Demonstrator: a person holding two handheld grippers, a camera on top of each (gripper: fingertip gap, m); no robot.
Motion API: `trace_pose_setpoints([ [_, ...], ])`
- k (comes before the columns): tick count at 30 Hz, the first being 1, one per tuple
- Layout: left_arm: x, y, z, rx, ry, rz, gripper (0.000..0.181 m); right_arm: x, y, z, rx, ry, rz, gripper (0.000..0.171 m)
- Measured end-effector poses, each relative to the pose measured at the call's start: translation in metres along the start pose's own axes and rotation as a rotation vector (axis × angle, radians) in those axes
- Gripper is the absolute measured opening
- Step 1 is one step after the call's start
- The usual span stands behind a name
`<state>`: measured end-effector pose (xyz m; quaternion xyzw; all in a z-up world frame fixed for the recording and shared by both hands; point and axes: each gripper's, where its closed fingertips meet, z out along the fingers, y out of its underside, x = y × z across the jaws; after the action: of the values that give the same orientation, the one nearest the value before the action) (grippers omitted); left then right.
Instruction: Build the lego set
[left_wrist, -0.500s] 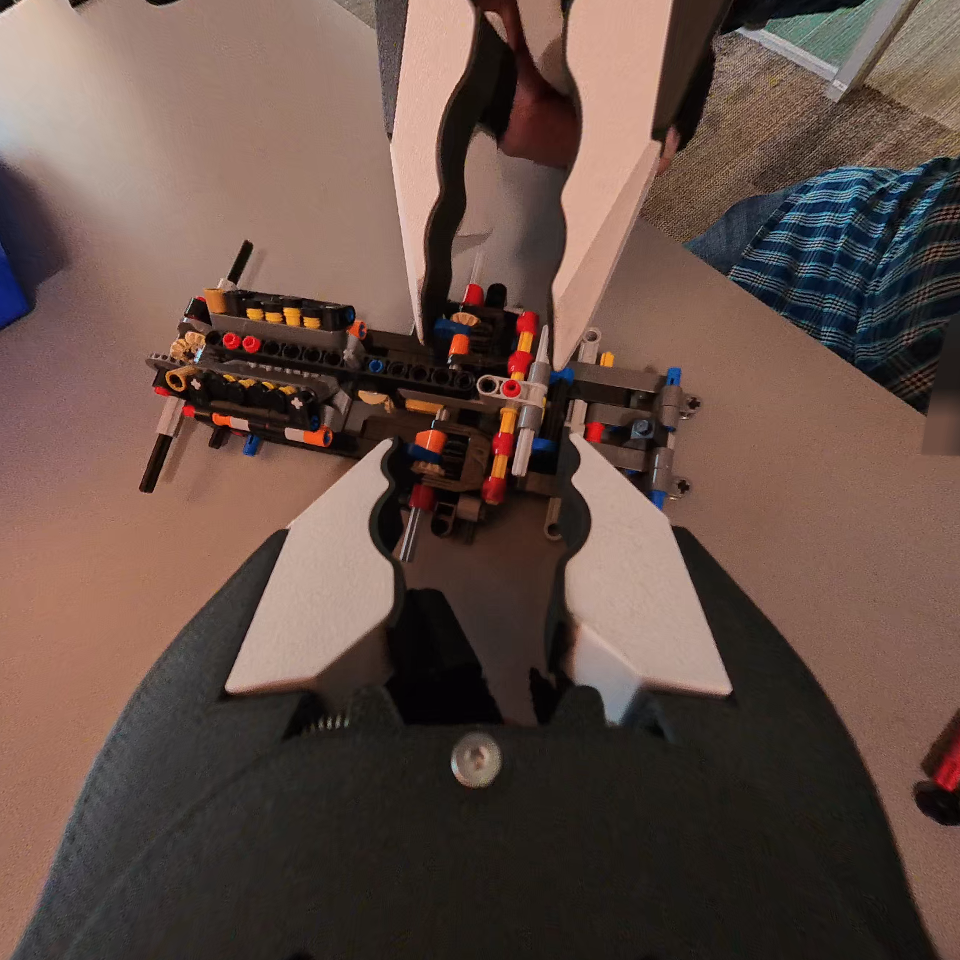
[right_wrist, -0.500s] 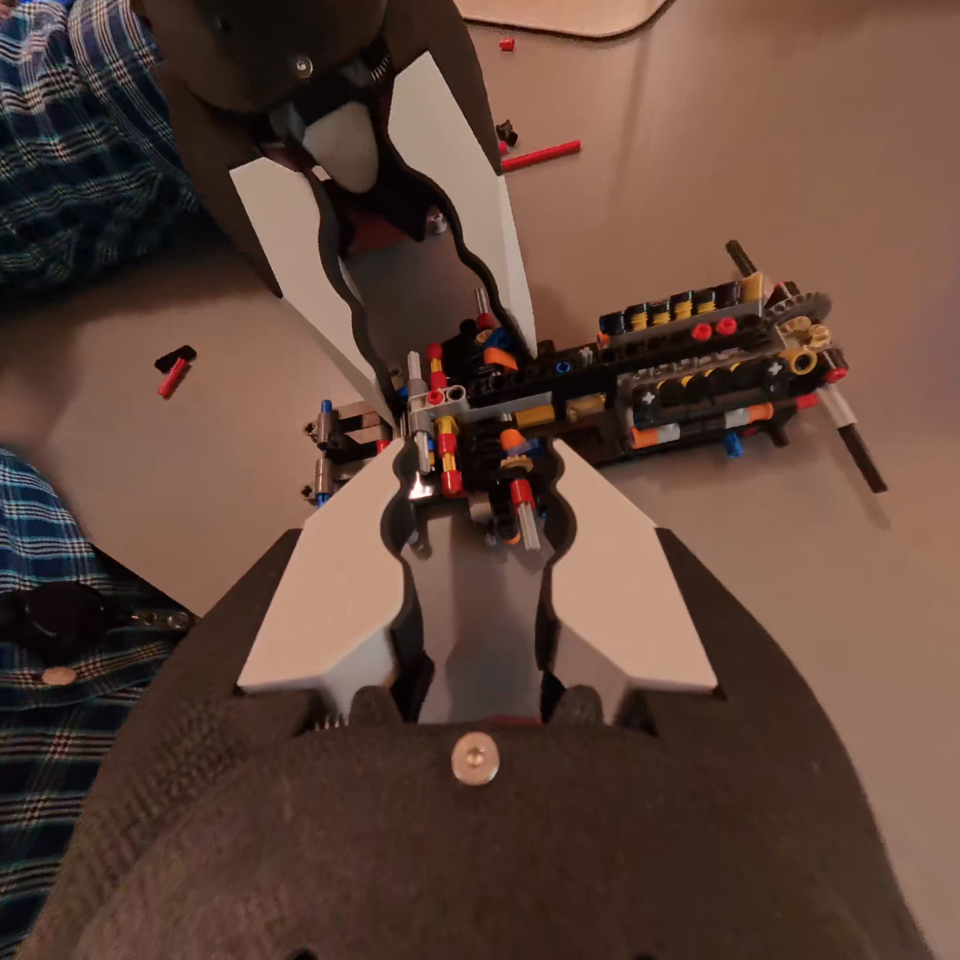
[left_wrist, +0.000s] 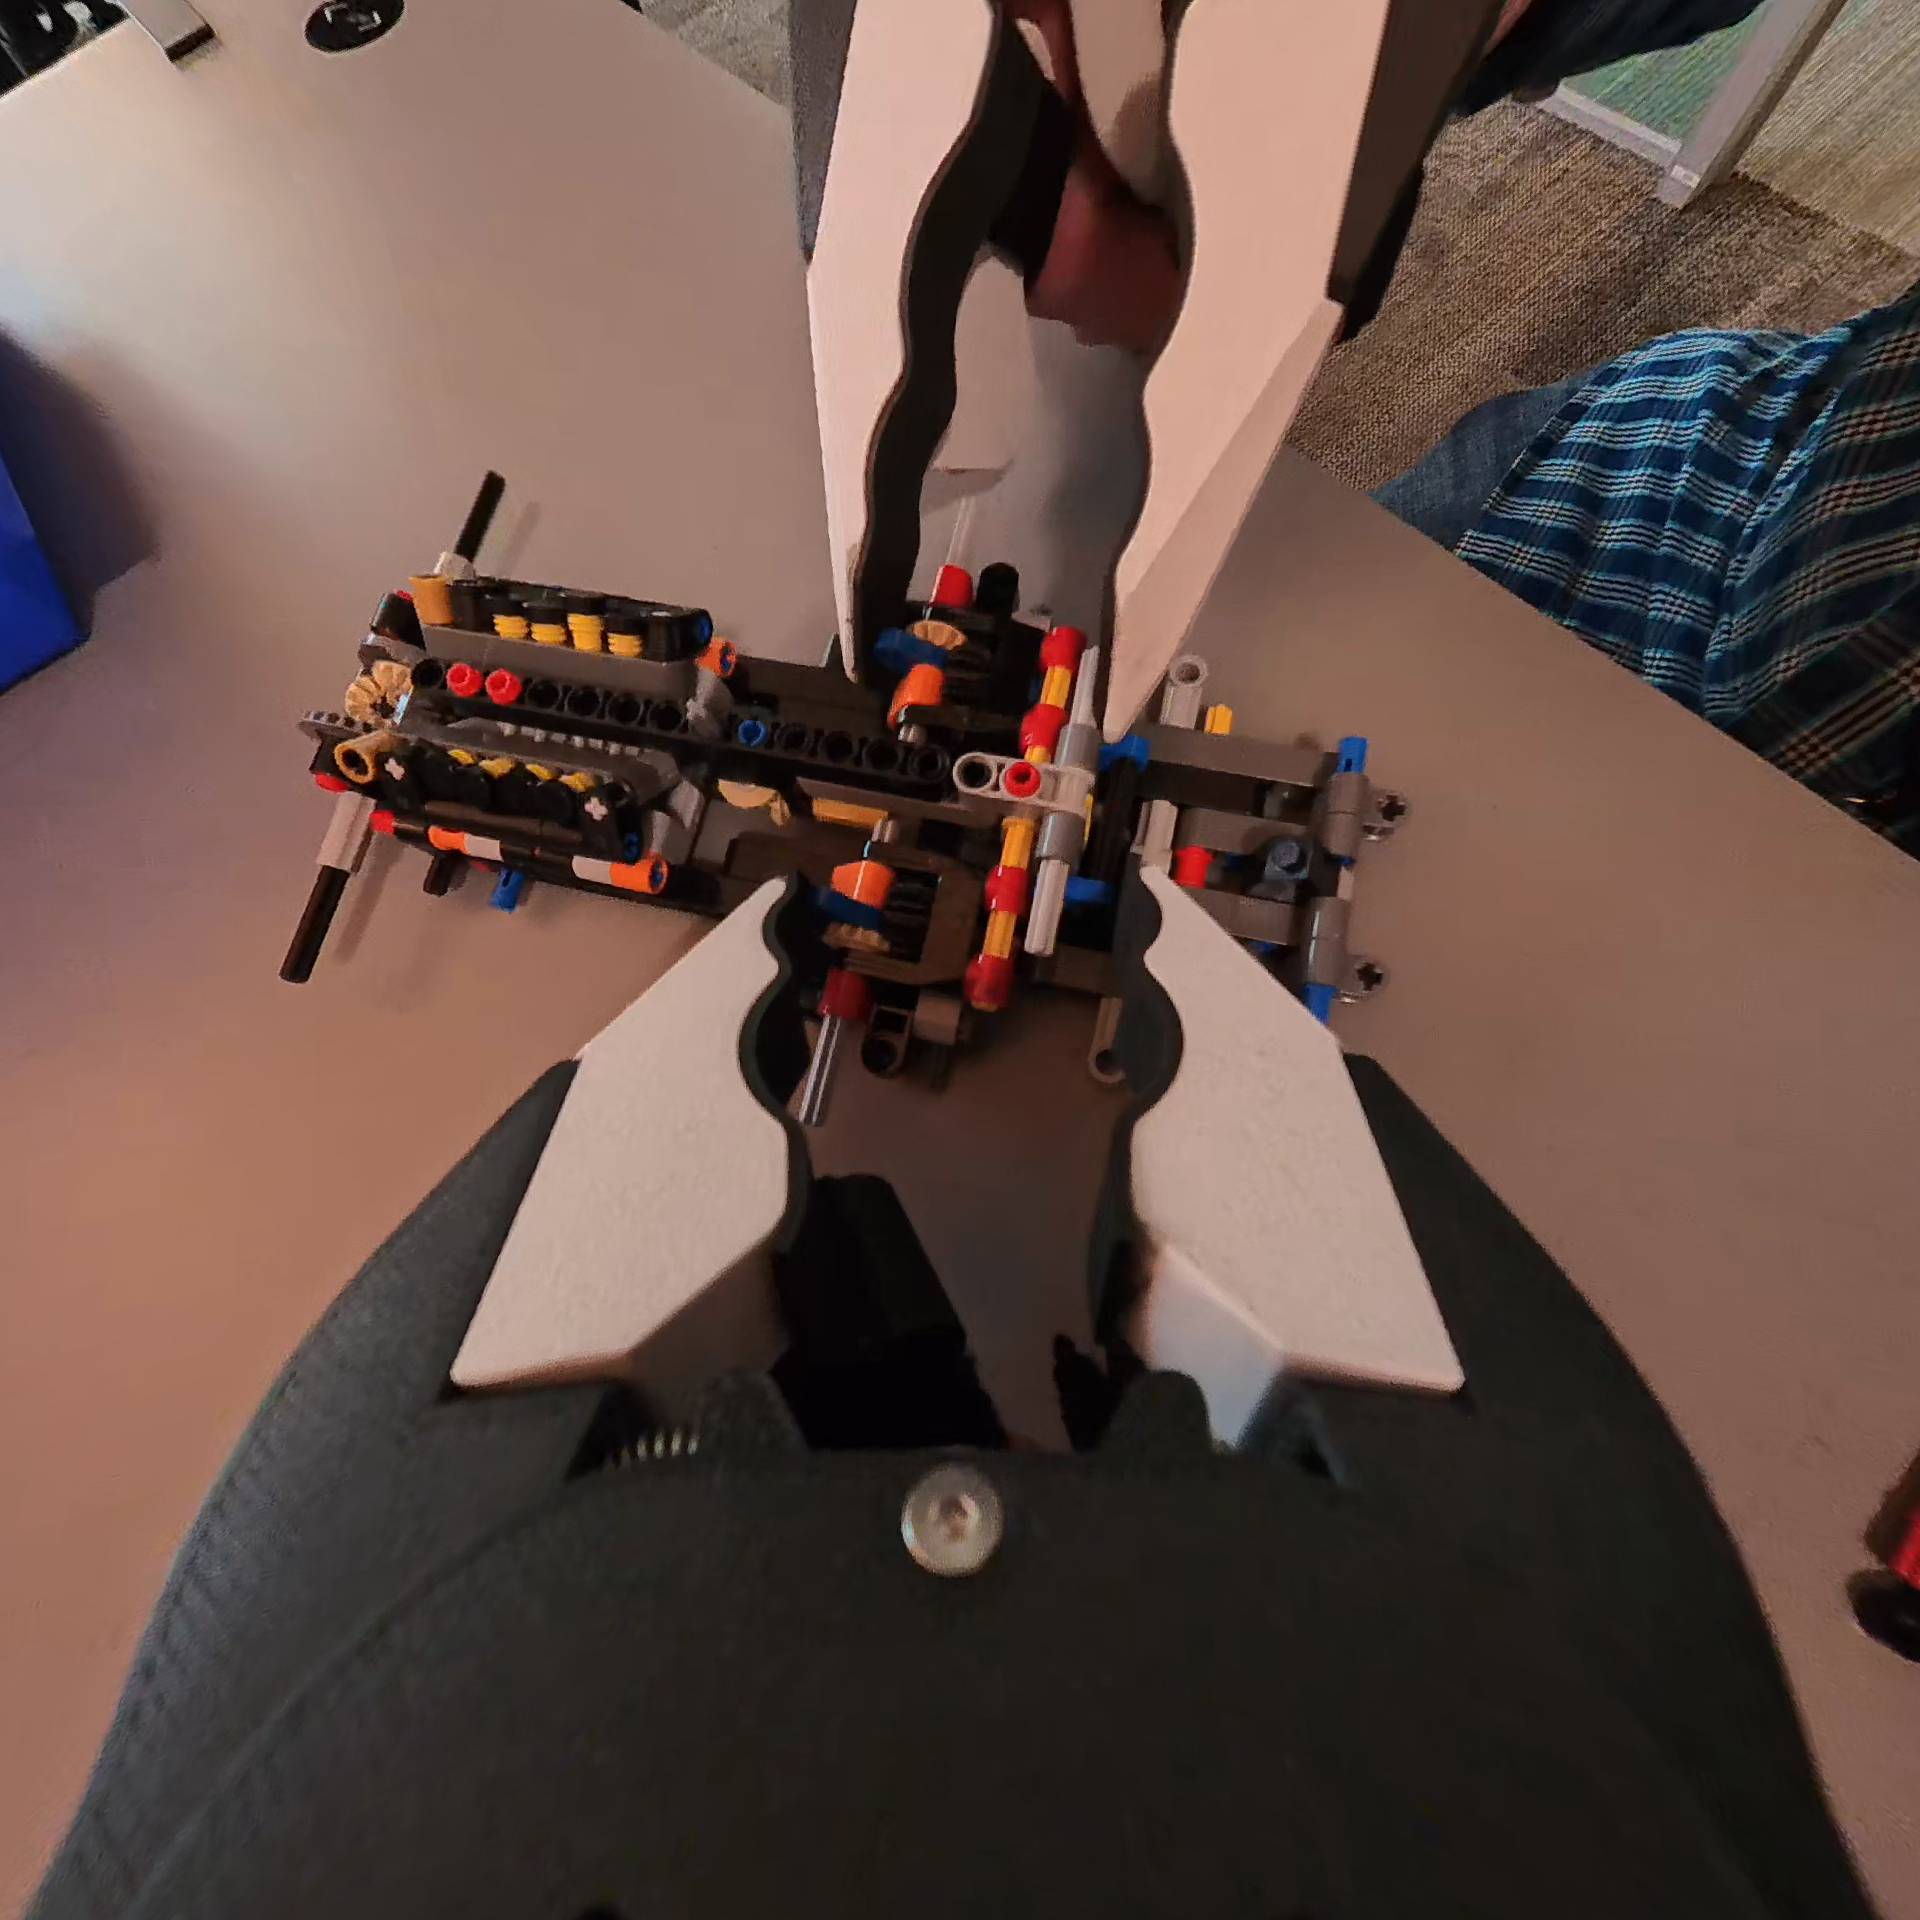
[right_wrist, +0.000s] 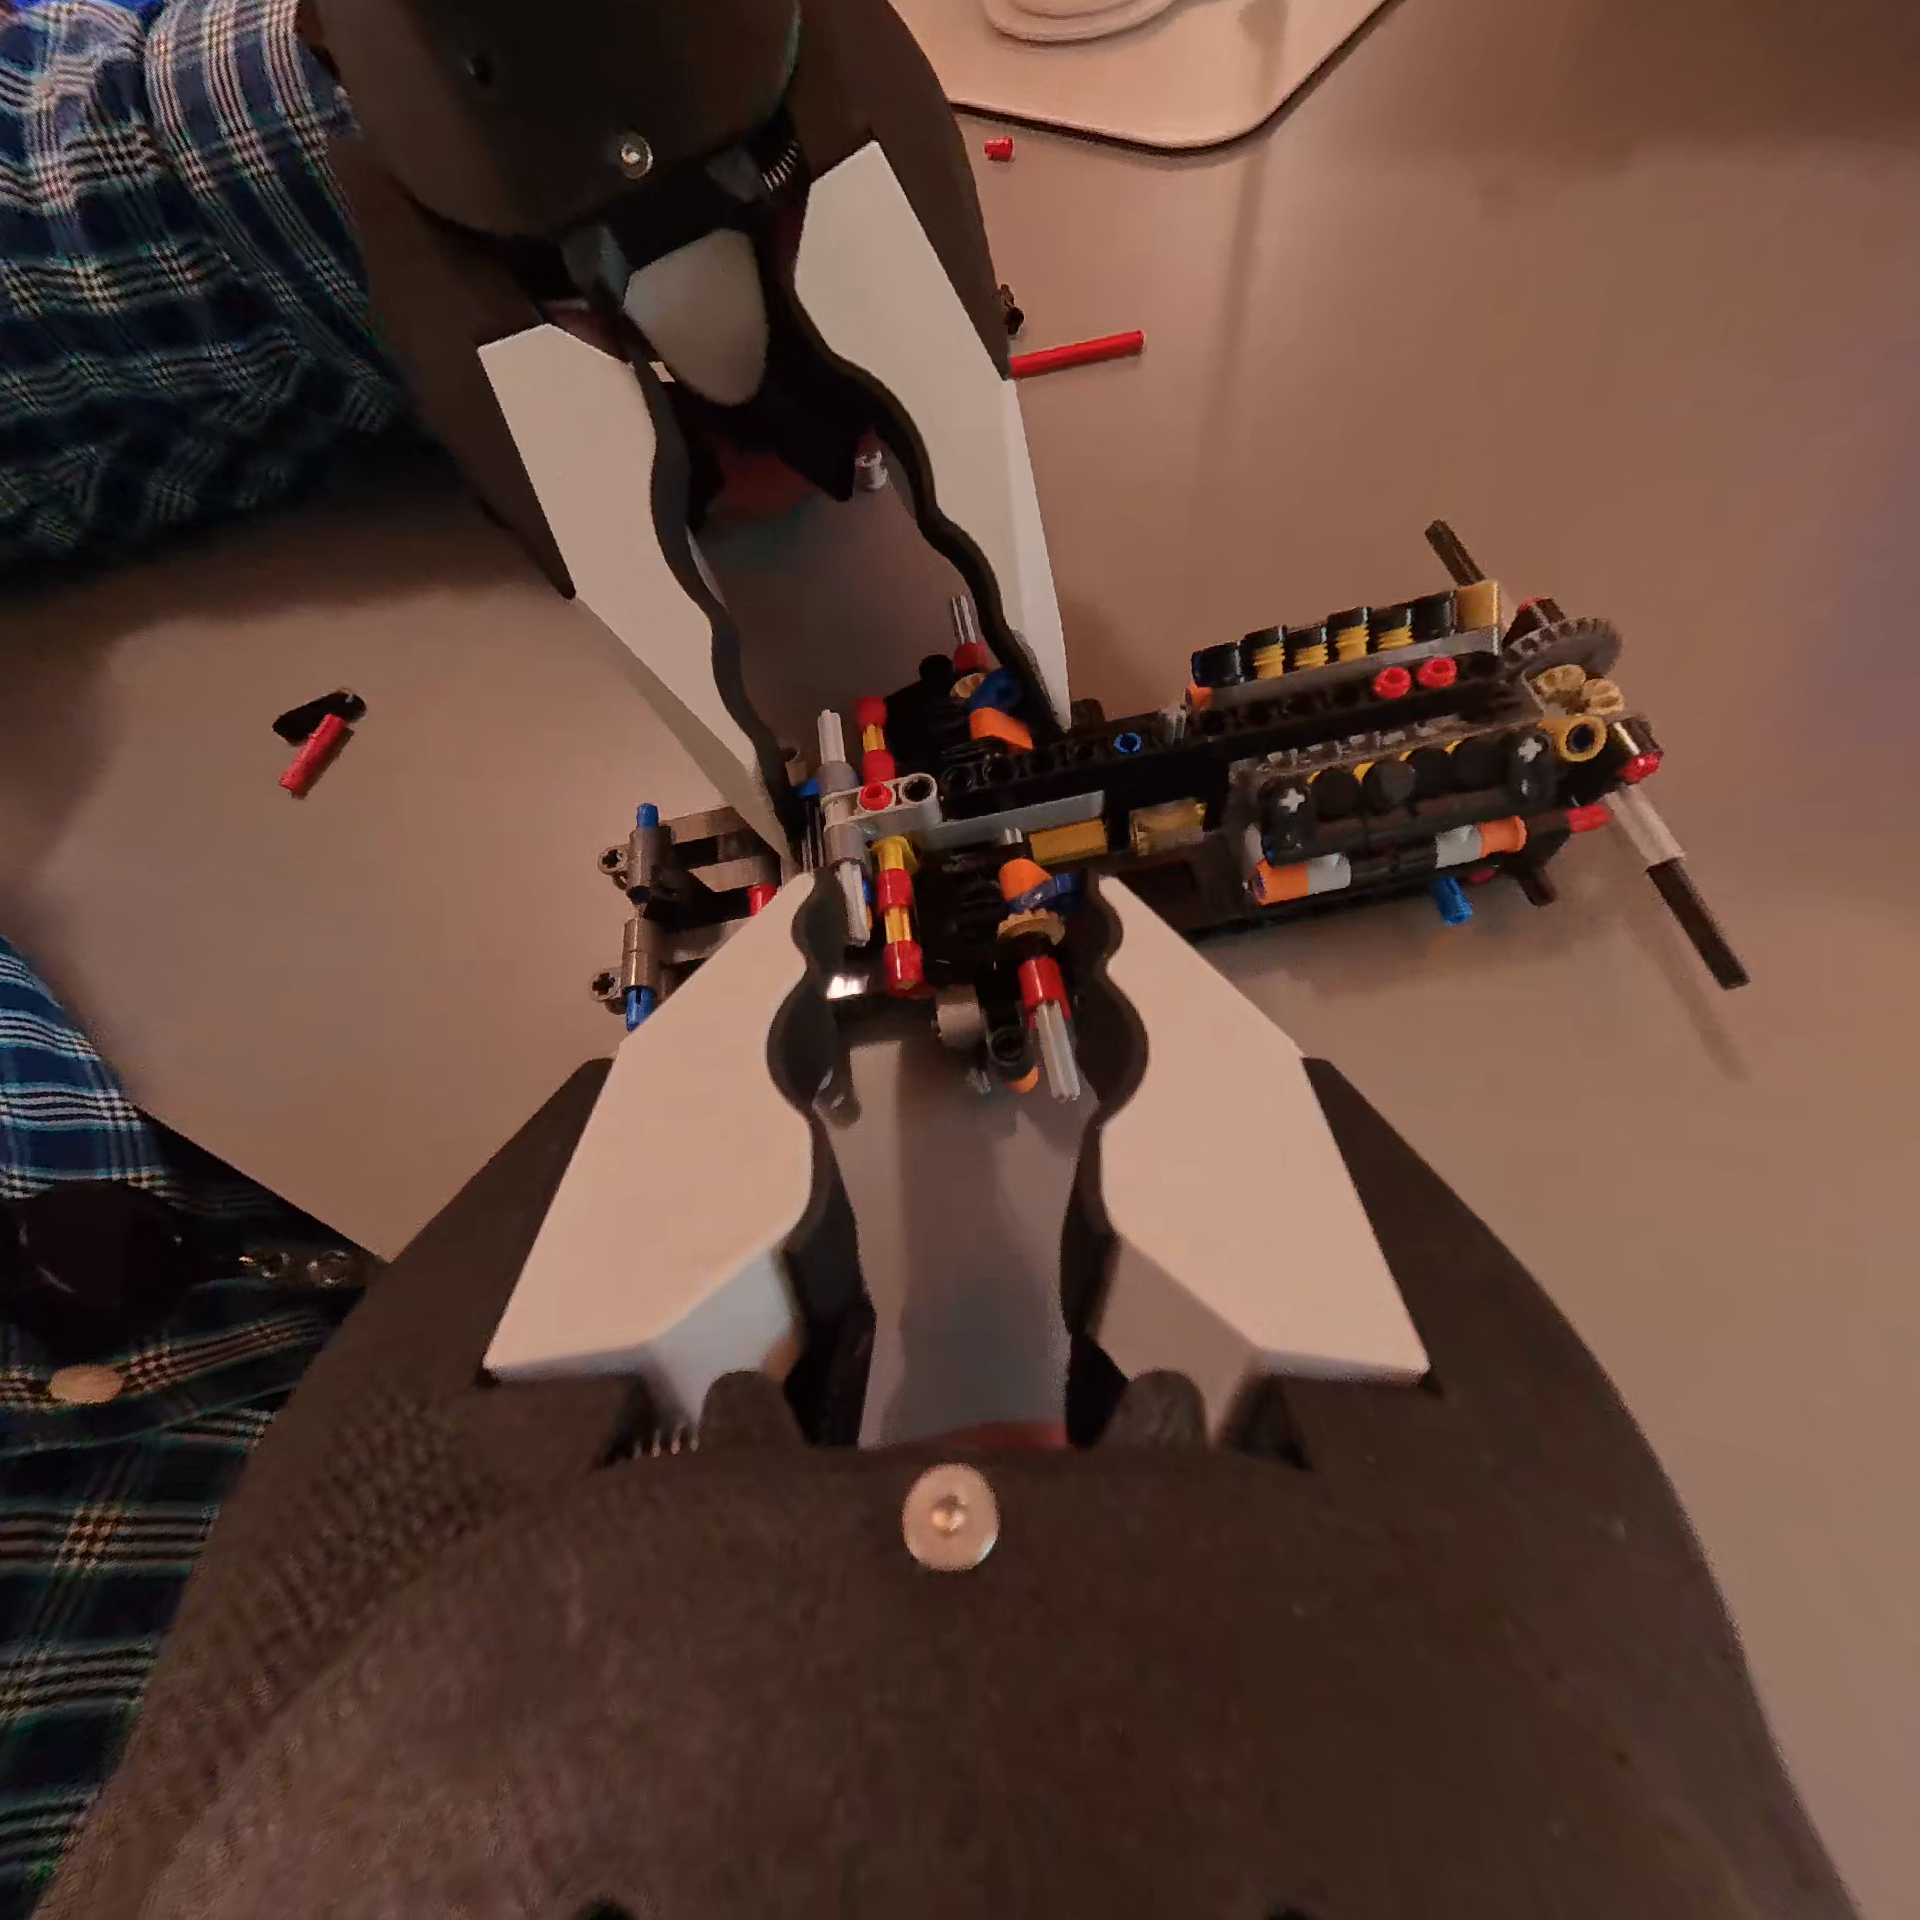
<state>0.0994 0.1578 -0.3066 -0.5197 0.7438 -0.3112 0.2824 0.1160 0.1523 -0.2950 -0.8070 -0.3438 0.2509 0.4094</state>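
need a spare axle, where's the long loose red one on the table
In the right wrist view it lies on the table at upper centre: the red axle, just right of the left gripper, beyond the lego model.

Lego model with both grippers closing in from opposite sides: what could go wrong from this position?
1. The left gripper and right gripper face each other across the lego model; their fingers may collide.
2. Thin axles such as the grey axle stick out between the fingers and could be knocked loose.
3. The model lies unsupported on the table, so uneven pressure may slide or twist it.
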Motion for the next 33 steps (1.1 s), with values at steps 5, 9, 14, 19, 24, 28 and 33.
trace_pose_setpoints([
  [5,0.0008,0.0,-0.0006,-0.005,-0.008,0.016,0.057,-0.0017,-0.001,-0.0009,0.018,0.032,-0.061,0.041],
  [9,0.0015,0.0001,-0.0008,-0.013,-0.013,0.026,0.057,-0.003,-0.0012,-0.0013,0.025,0.047,-0.094,0.041],
  [14,0.0021,0.0005,-0.0007,-0.022,-0.014,0.032,0.057,-0.0043,-0.0017,-0.0018,0.035,0.068,-0.131,0.04],
  [19,0.0023,0.0007,-0.0005,-0.024,-0.015,0.04,0.057,-0.0053,-0.0022,-0.0024,0.043,0.088,-0.168,0.04],
  [24,0.0028,0.0008,-0.0003,-0.025,-0.014,0.043,0.057,-0.0063,-0.0022,-0.0028,0.049,0.097,-0.189,0.039],
  [28,0.0039,0.0012,-0.0002,-0.027,-0.007,0.043,0.057,-0.0077,-0.0022,-0.0031,0.055,0.104,-0.208,0.039],
  [33,0.0052,0.0013,-0.0001,-0.028,0.002,0.042,0.057,-0.0096,-0.0022,-0.0037,0.065,0.12,-0.247,0.038],
])
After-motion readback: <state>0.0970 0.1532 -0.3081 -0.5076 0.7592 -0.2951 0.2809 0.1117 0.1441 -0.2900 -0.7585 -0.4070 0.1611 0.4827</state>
